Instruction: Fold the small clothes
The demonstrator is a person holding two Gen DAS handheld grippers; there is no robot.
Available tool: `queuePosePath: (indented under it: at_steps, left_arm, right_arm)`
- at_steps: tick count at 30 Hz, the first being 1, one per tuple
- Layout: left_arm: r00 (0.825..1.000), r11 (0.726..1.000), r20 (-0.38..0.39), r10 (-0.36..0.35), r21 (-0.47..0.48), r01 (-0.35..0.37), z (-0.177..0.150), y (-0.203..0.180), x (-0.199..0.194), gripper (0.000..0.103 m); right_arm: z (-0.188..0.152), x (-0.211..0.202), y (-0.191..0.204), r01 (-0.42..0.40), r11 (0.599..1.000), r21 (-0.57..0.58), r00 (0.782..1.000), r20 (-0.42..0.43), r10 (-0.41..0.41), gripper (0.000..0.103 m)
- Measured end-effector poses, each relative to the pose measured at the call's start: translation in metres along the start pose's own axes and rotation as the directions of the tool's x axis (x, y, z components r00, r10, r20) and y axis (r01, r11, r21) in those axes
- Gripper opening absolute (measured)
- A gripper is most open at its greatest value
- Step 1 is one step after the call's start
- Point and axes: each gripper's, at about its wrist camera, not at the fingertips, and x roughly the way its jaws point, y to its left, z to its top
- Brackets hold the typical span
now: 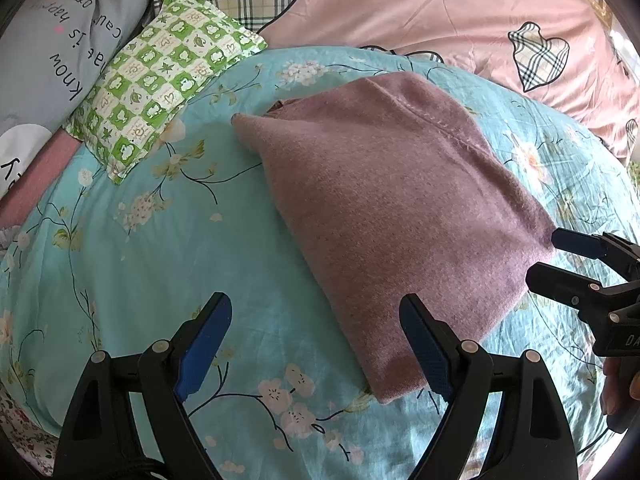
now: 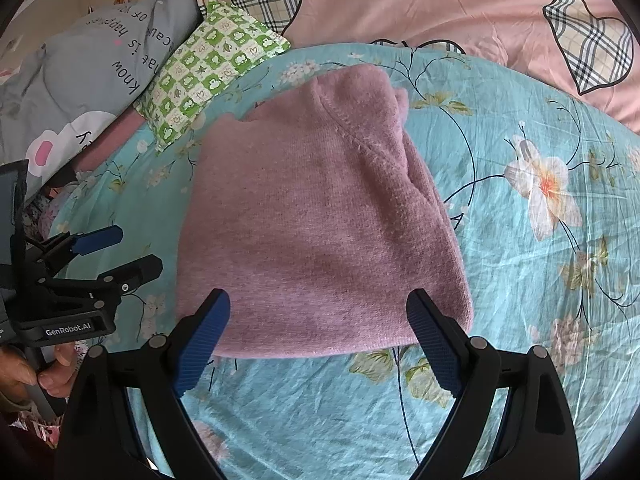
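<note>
A folded mauve knit garment lies flat on the turquoise floral bedspread, a stitched seam running down its upper half. The right gripper hangs over its near edge with both blue-padded fingers spread wide, holding nothing. Off to the left, the left gripper is gripped by a hand, its jaws apart too, just beside the garment's edge, though perhaps not touching. A green checked pillow sits beyond.

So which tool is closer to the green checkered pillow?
Left. The left tool hovers open over the turquoise flowered sheet, on the pillow's side of the folded mauve knit garment. The right tool sits open at the garment's near edge, farther away.
</note>
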Motion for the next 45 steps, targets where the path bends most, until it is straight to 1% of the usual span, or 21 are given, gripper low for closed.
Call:
queuePosePath:
  at_steps: [45]
  left_arm:
    - [1.0,1.0,-0.003,-0.003,0.011,0.003,0.0004,-0.0025,-0.0004,0.087]
  right_arm:
    - [0.0032,-0.0037,-0.0014,-0.008,1.0,0.01,1.0,0.009,0.008,0.09]
